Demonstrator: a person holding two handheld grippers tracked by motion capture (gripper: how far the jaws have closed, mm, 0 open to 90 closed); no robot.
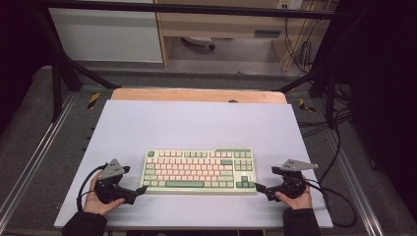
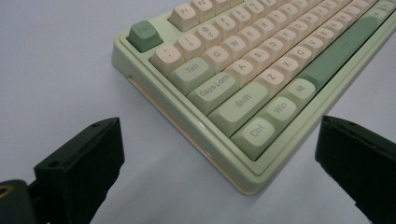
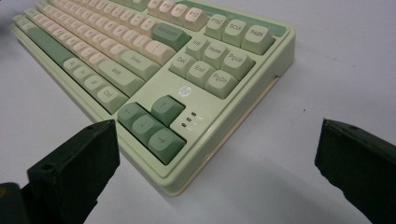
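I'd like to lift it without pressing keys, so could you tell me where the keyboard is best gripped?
Probably by its two short ends: the keyboard lies flat, with the open left claw and right claw already at its near corners, facing inward.

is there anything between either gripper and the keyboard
Nothing visible. The left gripper faces the keyboard at its near left corner and the right gripper at its near right corner. Both have open jaws, and only bare white table lies between jaws and keyboard corners in each gripper view.
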